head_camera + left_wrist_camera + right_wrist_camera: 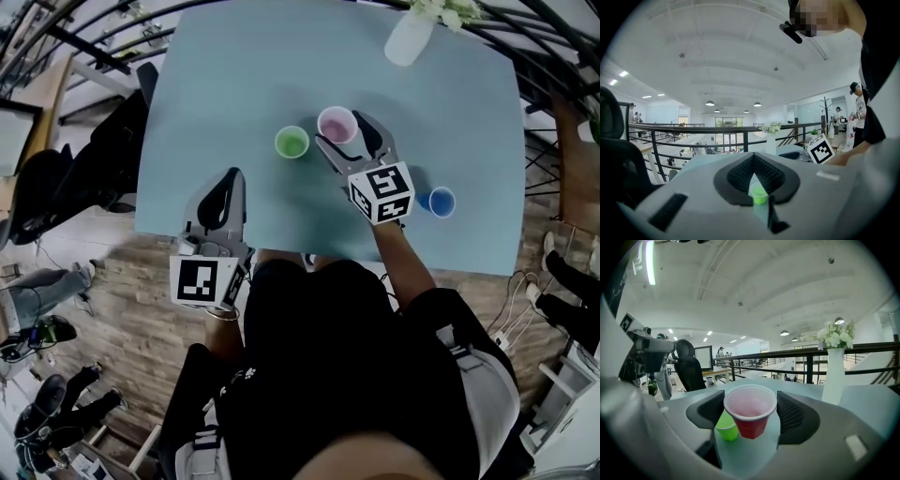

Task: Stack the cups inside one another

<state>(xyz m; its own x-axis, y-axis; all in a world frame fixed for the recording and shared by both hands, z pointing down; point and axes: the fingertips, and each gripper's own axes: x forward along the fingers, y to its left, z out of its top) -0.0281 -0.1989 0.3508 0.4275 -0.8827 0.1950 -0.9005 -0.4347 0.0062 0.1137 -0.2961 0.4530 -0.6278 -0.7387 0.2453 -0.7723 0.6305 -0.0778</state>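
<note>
Between the pads of my right gripper (pixel 345 131) (pixel 751 416) sits a red cup (pixel 337 124) (pixel 750 413); the gripper is shut on its rim and seems to hold it just off the light blue table (pixel 234 84). To its left a smaller green cup (pixel 292 142) (pixel 726 428) stands on the table. A blue cup (pixel 438 202) stands at the right, beside the right gripper's marker cube. My left gripper (pixel 232 180) (pixel 757 174) is shut with nothing in it, near the table's front left edge. It points toward the green cup (pixel 758 193), which is well ahead of it.
A white vase with flowers (pixel 410 36) (pixel 833 376) stands at the table's far edge. Black office chairs (pixel 103 159) are by the table's left side. A railing runs beyond the far edge. Cables lie on the floor at the right.
</note>
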